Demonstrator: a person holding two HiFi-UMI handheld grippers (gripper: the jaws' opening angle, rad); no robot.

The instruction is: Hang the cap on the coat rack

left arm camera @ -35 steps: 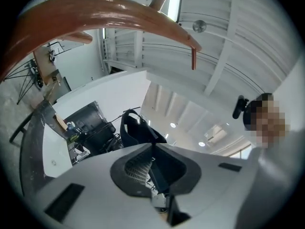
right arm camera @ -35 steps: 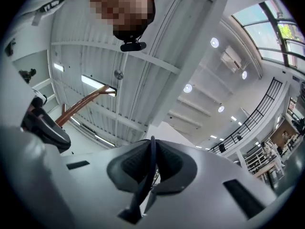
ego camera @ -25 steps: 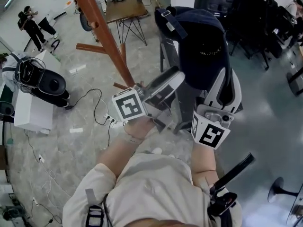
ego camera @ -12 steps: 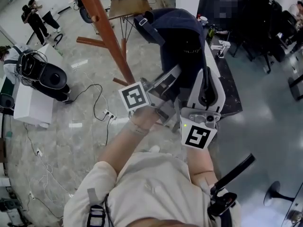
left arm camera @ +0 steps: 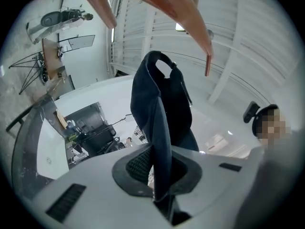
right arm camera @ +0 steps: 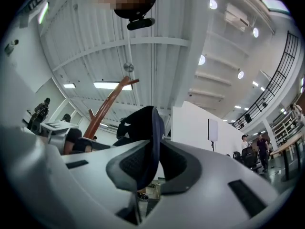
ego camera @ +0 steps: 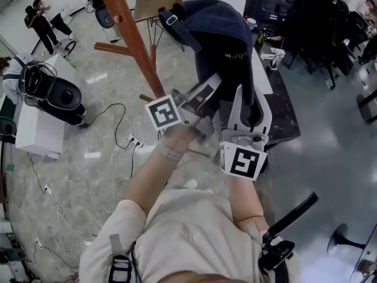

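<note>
Navy fabric of the cap sits pinched between the pads of the left tool, whose jaws have just been closing onto it. Right tool is likewise clamped on the cap's edge. Cap is held aloft by both tools, near the brown wooden coat rack but apart from it. Step in hand: carrying. Next move, judged: lift the opening over 1 peg, then release.
</note>
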